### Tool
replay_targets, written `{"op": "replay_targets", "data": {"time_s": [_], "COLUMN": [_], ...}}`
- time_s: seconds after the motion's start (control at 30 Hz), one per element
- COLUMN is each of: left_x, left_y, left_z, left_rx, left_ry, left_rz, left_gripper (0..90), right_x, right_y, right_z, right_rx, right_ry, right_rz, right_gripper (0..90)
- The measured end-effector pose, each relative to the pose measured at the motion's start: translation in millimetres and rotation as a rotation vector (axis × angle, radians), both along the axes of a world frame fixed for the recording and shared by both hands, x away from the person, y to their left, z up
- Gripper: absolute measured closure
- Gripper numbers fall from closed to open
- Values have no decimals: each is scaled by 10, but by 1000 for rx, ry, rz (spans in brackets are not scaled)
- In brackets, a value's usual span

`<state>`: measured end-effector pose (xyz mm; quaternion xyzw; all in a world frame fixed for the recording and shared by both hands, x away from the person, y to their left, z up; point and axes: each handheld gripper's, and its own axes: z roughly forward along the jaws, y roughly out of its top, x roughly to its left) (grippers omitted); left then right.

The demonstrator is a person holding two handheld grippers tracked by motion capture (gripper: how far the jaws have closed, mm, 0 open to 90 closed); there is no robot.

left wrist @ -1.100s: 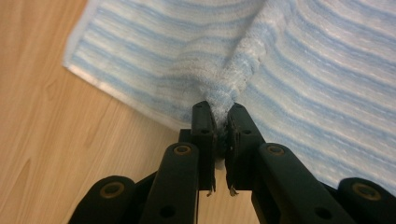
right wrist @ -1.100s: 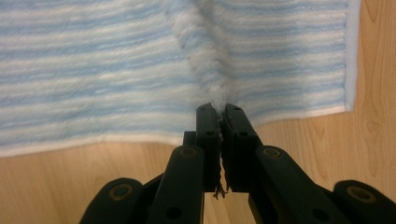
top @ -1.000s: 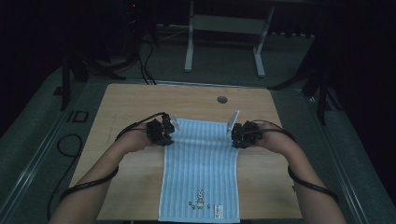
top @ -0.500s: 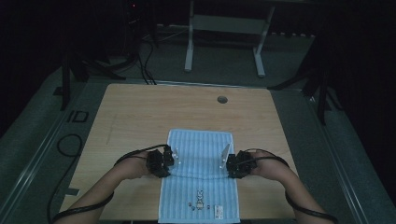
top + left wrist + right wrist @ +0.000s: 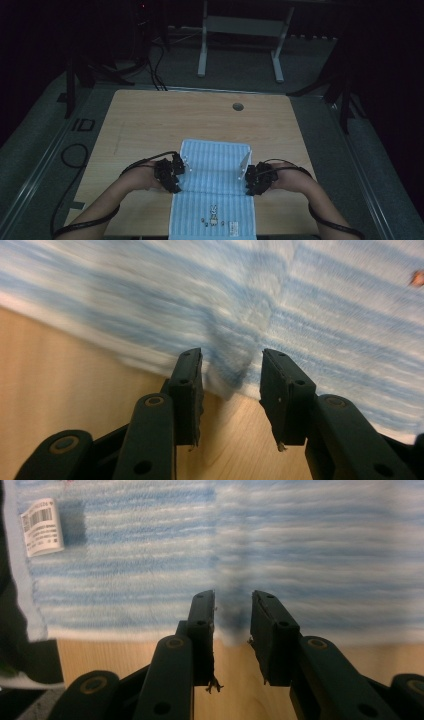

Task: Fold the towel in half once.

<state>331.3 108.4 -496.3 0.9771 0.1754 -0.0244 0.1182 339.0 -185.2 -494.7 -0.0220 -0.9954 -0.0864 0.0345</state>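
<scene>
High view: blue-striped towel folded over on wooden table, lying at 6 o'clock of tabletop, near edge hanging off front. Folded flap ends about mid-table; small printed figure and tag near 6 o'clock end. Left gripper at towel's 9 o'clock edge, right gripper at 3 o'clock edge, both low on the fold. Round grommet hole at 12 o'clock, well apart.

Left gripper view: jaws just been opening, now parted; towel edge puckered up between them, pads not pressing it. Bare wood at 7 o'clock.

Right gripper view: jaws likewise just been opening, gap visible, towel hem between, not pinched. White barcode label at 10 o'clock on towel. Wood strip along bottom.
</scene>
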Motion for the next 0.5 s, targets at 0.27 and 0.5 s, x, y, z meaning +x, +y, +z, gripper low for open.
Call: {"op": "replay_targets", "data": {"time_s": [0.27, 0.5], "left_x": [365, 793], "left_y": [65, 21], "left_z": [244, 161], "left_rx": [-63, -37], "left_ry": [-86, -158], "left_rz": [5, 73], "left_gripper": [508, 476], "right_x": [425, 899], "right_y": [-51, -30], "right_z": [258, 132], "right_rx": [-20, -65], "right_ry": [-103, -103], "right_rz": [-43, -101], "right_gripper": [639, 661]}}
